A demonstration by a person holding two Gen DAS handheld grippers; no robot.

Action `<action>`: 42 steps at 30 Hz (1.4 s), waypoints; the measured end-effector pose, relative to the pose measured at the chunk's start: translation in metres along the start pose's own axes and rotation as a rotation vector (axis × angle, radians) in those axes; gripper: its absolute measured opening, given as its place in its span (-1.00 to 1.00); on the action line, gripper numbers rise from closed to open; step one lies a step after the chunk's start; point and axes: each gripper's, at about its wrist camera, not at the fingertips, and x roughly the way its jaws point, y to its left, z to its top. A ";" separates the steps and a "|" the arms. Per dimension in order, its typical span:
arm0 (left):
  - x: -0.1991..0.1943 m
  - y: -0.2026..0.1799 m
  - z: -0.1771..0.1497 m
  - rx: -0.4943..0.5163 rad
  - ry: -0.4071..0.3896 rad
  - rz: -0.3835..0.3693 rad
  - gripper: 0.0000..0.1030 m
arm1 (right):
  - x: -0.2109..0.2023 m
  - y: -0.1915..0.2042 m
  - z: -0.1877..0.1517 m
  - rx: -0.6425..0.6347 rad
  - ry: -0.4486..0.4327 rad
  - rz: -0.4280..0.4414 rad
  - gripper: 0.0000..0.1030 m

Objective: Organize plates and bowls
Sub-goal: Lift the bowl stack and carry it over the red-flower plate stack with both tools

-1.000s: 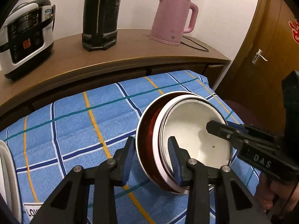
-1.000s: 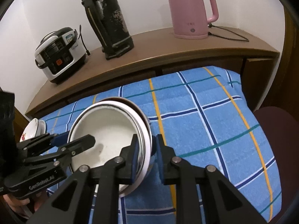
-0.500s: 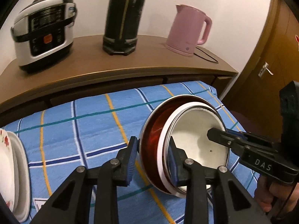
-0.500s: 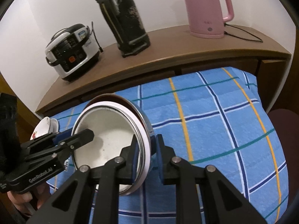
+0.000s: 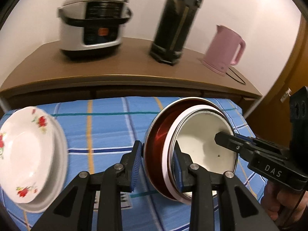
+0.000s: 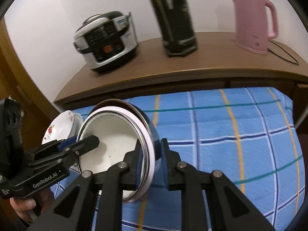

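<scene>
A stack of nested bowls (image 5: 192, 146), red-brown outside and white inside, is held tilted above the blue checked cloth (image 5: 107, 127). My left gripper (image 5: 156, 165) is shut on its left rim. My right gripper (image 6: 151, 163) is shut on its right rim, one finger inside the white bowl (image 6: 113, 144). The right gripper also shows in the left wrist view (image 5: 227, 140). A stack of white plates with red flowers (image 5: 25, 154) lies on the cloth to the left; it also shows in the right wrist view (image 6: 59, 127).
A wooden sideboard (image 5: 134, 67) behind the cloth carries a rice cooker (image 5: 92, 32), a black flask (image 5: 177, 23) and a pink kettle (image 5: 223, 48). A wooden door (image 5: 296, 77) is at the right.
Both grippers have carried the bowl stack leftward, towards the flowered plates. The plates have come fully into the left wrist view and nearer in the right wrist view.
</scene>
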 end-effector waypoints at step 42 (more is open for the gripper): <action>-0.097 0.145 -0.017 -0.246 -0.100 0.348 -0.37 | 0.056 0.183 0.035 -0.298 0.018 0.301 -0.61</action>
